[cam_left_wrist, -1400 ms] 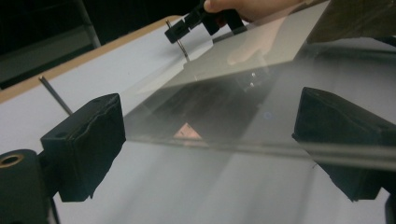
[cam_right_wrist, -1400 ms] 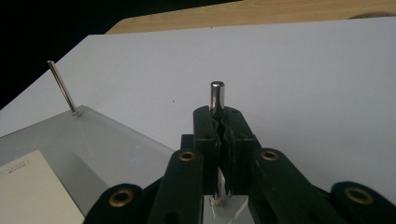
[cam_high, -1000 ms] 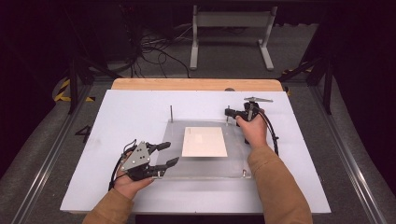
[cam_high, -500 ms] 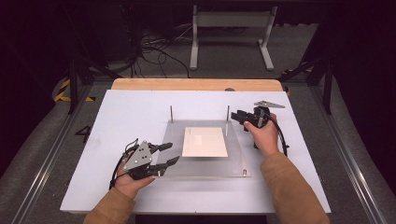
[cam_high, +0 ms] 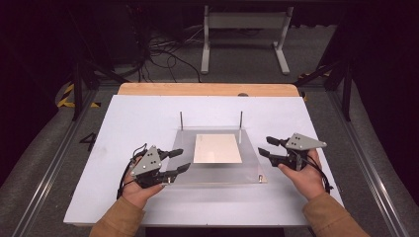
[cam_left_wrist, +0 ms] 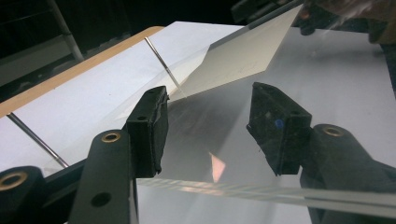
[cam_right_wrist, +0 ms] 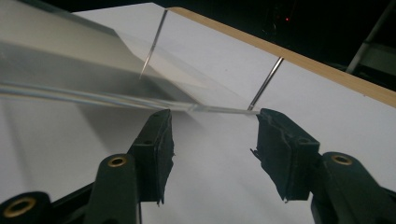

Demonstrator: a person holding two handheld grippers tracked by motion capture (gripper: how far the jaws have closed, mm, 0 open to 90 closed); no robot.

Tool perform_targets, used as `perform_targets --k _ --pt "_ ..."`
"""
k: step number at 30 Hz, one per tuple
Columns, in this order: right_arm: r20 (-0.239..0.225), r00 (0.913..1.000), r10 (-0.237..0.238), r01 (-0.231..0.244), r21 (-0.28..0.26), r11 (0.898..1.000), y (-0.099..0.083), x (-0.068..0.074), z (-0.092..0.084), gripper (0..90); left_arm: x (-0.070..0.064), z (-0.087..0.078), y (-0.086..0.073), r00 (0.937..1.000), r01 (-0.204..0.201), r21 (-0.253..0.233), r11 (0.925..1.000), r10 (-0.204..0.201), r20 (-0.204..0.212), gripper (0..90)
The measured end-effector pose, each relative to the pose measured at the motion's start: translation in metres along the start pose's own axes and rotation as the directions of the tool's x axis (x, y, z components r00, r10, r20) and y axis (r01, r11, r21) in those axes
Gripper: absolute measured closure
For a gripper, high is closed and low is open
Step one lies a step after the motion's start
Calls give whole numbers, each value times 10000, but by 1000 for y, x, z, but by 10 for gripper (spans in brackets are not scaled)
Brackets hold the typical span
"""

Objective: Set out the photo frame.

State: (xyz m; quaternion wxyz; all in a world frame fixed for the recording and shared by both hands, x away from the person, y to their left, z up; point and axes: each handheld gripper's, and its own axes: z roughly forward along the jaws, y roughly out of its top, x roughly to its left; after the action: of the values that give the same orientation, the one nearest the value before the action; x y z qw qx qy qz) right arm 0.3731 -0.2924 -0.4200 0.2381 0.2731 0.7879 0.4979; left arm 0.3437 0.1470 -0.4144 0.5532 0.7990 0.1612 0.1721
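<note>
White table [cam_high: 123, 128]: clear plate [cam_high: 217, 174] between both grippers.

Right tool [cam_high: 269, 148] pulled back from the far right pin [cam_high: 240, 126] toward the near side, now just off the right edge of the clear plate [cam_high: 247, 170] (jaws apart, nothing between them). Forearm swung out to the right with it.
</note>
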Motion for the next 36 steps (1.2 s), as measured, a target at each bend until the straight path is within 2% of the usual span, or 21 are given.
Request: perform_targets --k 1,3,4,6,9,13,15,16,18,24,27,31,33,36 --pt "0 10000 0 0 0 10000 0 0 0 456 0 0 0 10000 21 -2 10000 -21 3 469" --pt "-139 9989 -450 450 -19 9990 -3 13 -7 438 0 0 1 10000 86 -10 10000 -86 5 469" --pt "-139 9989 -450 450 -19 9990 -3 13 -7 438 0 0 1 10000 80 2 10000 -80 8 469" --pt "-268 9971 -706 702 -148 9974 -2 22 -10 426 0 0 1 10000 78 4 10000 -78 17 469" --pt "-521 9941 -950 914 -675 9935 3 30 -10 390 0 0 1 10000 77 4 10000 -77 17 469" --pt "-808 9854 -1495 1365 -1484 9795 9 37 -3 357 0 0 1 10000 74 21 10000 -74 20 469" --pt "-1000 9793 -1761 1546 -1921 9691 10 43 1 390 0 0 1 10000 68 -8 10000 -68 0 471" --pt "-1000 9793 -1761 1546 -1921 9691 10 43 1 390 0 0 1 10000 25 -47 10000 -25 8 471" --pt "-1127 9738 -1977 1699 -2183 9610 10 50 7 434 0 0 1 10000 37 -21 10000 -37 25 471" --pt "-1000 9598 -2622 2362 -2165 9473 15 59 11 535 -2 1 2 10000 -46 -26 10000 46 -40 475" --pt "-953 9538 -2848 2626 -1952 9450 16 59 10 569 -3 0 2 9999 -132 21 9999 133 -103 480" --pt "-978 9523 -2891 2682 -1842 9456 17 59 10 579 -3 0 2 9998 -166 -15 9999 166 -144 490" --pt "-912 9528 -2897 2701 -1815 9456 20 59 10 583 -4 0 5 9988 -348 -94 9994 344 -362 500" --pt "-805 9507 -2994 2811 -1830 9421 24 58 9 588 -4 -1 7 9983 -363 -223 9991 352 -468 503"
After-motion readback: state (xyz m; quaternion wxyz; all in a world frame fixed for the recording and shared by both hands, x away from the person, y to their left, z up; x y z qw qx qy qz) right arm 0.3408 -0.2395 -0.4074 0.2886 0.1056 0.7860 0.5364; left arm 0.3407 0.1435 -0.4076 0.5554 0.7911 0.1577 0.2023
